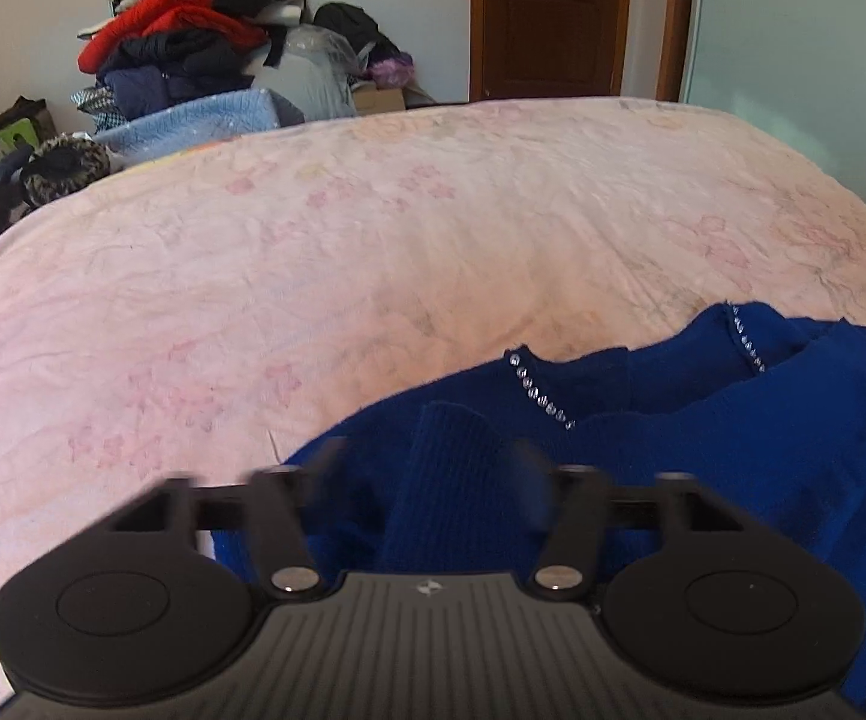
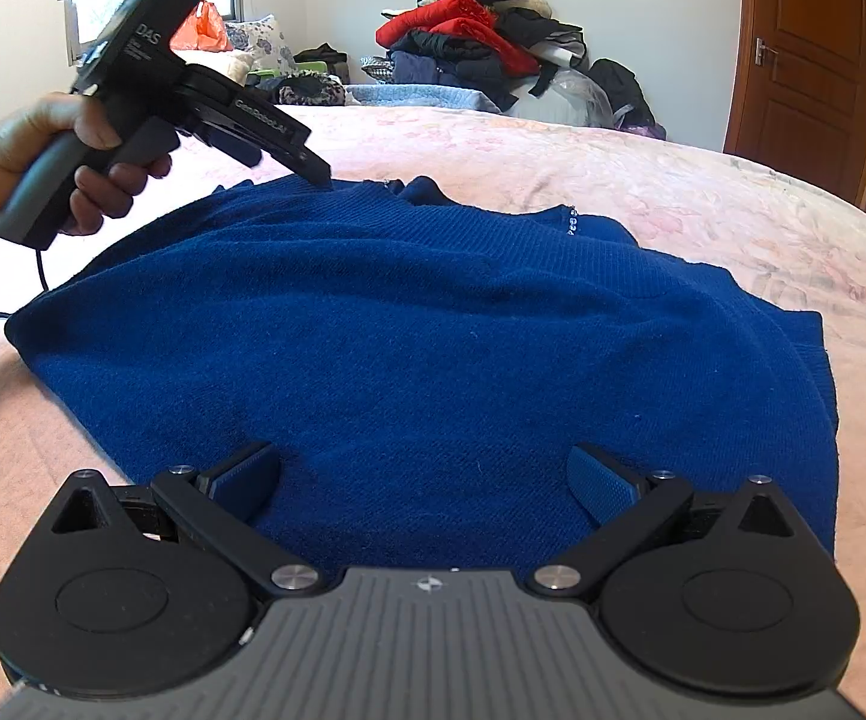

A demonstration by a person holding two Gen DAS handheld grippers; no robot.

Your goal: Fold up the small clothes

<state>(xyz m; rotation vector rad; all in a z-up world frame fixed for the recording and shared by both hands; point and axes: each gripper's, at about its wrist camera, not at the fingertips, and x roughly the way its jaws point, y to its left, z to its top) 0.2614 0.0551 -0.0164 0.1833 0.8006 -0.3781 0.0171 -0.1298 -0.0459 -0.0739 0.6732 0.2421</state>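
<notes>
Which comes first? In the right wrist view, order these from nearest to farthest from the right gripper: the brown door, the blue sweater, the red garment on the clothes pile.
1. blue sweater: directly beneath the right gripper, spread on the bed.
2. red garment: on the pile beyond the bed, top centre.
3. brown door: far right, against the back wall; its order against the pile is hard to call.

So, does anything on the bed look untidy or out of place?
Yes. The blue sweater lies wrinkled, its beaded collar bunched, not flat. The left tool pinches a fold there. Behind the bed, a clothes pile sits unfolded.
</notes>
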